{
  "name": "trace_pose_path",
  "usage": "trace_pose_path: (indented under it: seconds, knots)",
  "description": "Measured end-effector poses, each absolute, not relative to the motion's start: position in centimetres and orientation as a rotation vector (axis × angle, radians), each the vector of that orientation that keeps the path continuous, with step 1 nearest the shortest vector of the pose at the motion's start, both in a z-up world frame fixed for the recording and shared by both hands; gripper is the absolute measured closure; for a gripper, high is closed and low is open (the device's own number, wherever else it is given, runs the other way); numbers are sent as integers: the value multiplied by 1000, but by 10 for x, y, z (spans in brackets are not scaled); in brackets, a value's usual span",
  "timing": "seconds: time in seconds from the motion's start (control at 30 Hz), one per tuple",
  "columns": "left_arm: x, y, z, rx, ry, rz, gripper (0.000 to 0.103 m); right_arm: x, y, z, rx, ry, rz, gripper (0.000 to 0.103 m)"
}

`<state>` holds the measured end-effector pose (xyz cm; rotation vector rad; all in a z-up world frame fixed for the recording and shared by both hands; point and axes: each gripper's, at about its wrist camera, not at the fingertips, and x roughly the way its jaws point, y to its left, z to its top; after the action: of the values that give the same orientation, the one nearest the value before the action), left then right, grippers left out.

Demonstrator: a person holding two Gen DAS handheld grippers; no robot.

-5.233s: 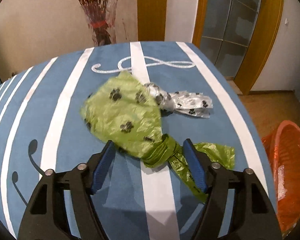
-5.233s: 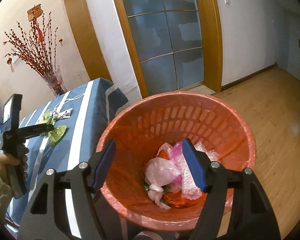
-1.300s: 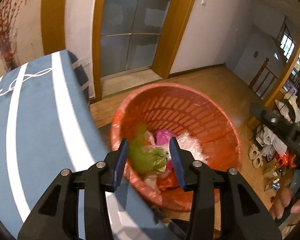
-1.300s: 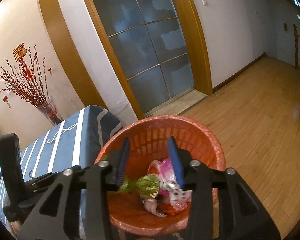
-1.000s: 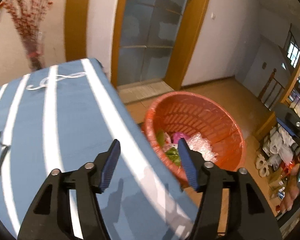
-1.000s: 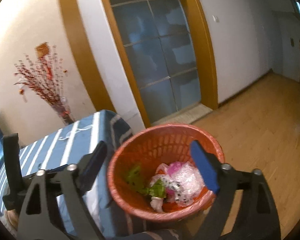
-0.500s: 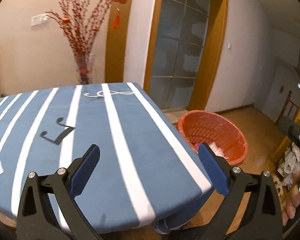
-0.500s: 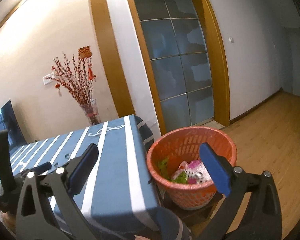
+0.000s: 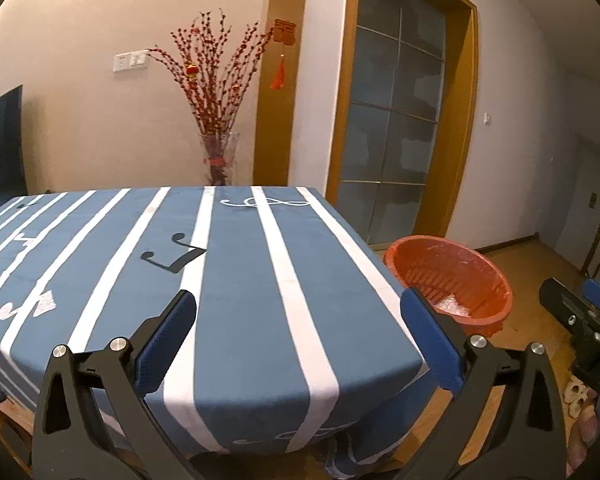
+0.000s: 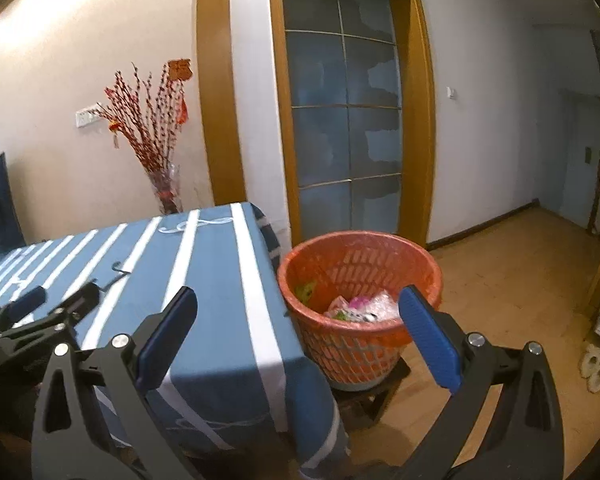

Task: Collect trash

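The striped tablecloth is stretching out ahead of the left gripper, whose jaws are gaping wide, gripping nothing. The orange basket is sitting ahead of the wide-open, empty right gripper, holding crumpled trash bags.

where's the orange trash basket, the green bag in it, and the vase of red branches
orange trash basket [image 10: 384, 240], right wrist view, on the far rim
green bag [image 10: 306, 291], right wrist view, on the crumpled plastic against the left inner wall
vase of red branches [image 9: 219, 158], left wrist view, on the glass body behind the table
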<state>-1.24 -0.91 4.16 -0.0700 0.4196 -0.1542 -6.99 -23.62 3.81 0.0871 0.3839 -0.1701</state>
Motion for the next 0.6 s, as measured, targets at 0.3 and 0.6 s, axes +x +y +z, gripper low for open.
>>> trace_pose_path:
  seconds: [0.3,0.6]
  knots:
    - [-28,-7,31,-50,421,-94,3,-80,-230,28,67,392,-248,4]
    - [-38,1,24,-70,429,-70,3,-88,-222,26,72,385,-275,4]
